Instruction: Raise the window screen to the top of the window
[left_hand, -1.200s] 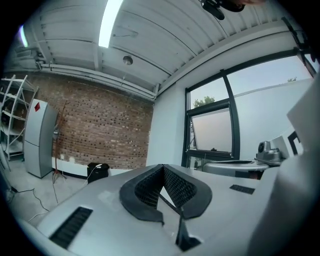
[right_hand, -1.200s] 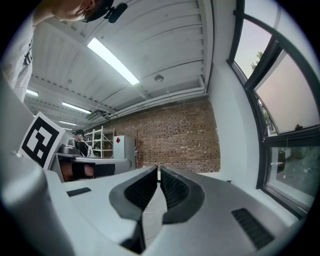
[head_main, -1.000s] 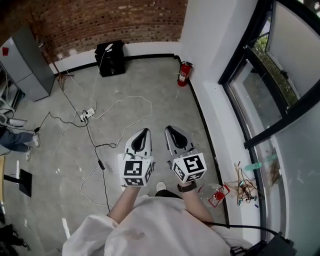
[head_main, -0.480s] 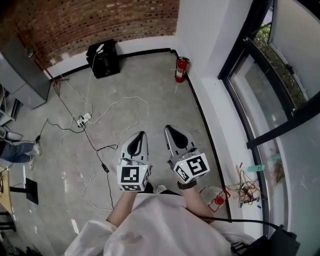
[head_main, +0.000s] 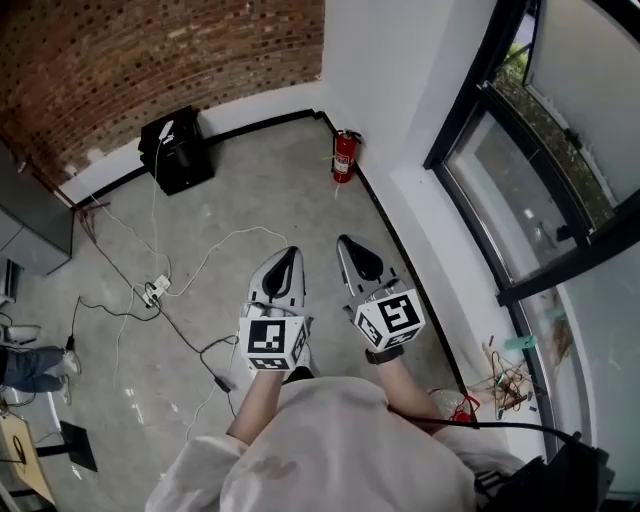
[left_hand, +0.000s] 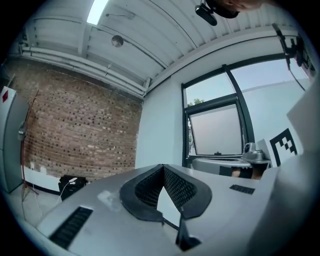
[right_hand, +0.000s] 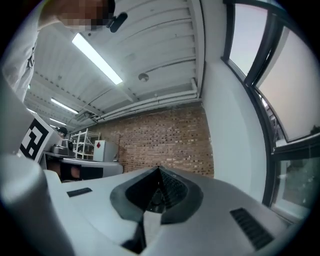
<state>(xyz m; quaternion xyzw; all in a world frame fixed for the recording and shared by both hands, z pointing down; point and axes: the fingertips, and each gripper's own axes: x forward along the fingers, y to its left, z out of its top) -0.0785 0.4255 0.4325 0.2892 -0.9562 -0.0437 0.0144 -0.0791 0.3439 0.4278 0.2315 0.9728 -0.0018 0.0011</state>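
Red-brown brick wall (head_main: 150, 60); grey floor (head_main: 290, 190) crossed by white cables (head_main: 236, 233); red fire extinguisher (head_main: 343, 157); black window frame (head_main: 462, 100); left claw (head_main: 289, 256) and right claw (head_main: 351, 244), pale grey shells bearing black-and-white square-patterned cubes (head_main: 272, 342).

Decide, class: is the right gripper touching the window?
Apart. The head view shows the right gripper over the floor, with the white wall lying between it and the window.

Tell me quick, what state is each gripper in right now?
Left gripper: closed, holding nothing.
Right gripper: closed, holding nothing.
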